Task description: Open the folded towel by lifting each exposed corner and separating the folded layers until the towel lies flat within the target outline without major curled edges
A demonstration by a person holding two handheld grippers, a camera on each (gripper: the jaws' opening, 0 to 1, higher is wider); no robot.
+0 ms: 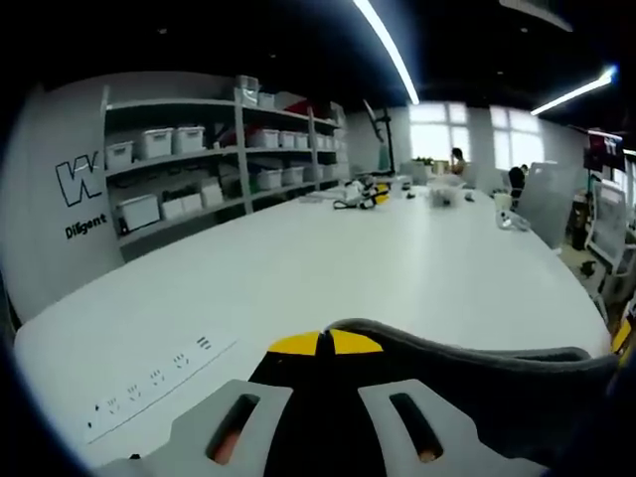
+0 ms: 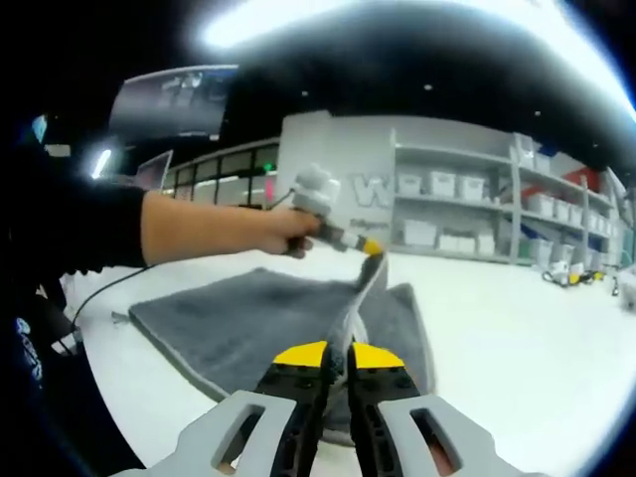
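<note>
A dark grey towel (image 2: pixel 238 323) lies partly spread on the white table (image 2: pixel 517 338), with one ridge of cloth pulled up off it. My right gripper (image 2: pixel 338 355) is shut on the near end of that raised ridge, its yellow tips pressed together. A hand holds my left gripper (image 2: pixel 372 248) at the ridge's far end, shut on the towel's edge. In the left gripper view, my left gripper (image 1: pixel 326 343) has its yellow tips together on the towel (image 1: pixel 467 388), which drapes away to the right over the table (image 1: pixel 328 258).
Shelves with white bins (image 1: pixel 189 164) line the wall behind the table. A row of sockets (image 1: pixel 149 383) is set into the tabletop at the left. Small items (image 1: pixel 363 192) and a cup (image 1: pixel 504 209) stand at the far end. A person's dark sleeve (image 2: pixel 70 224) reaches in.
</note>
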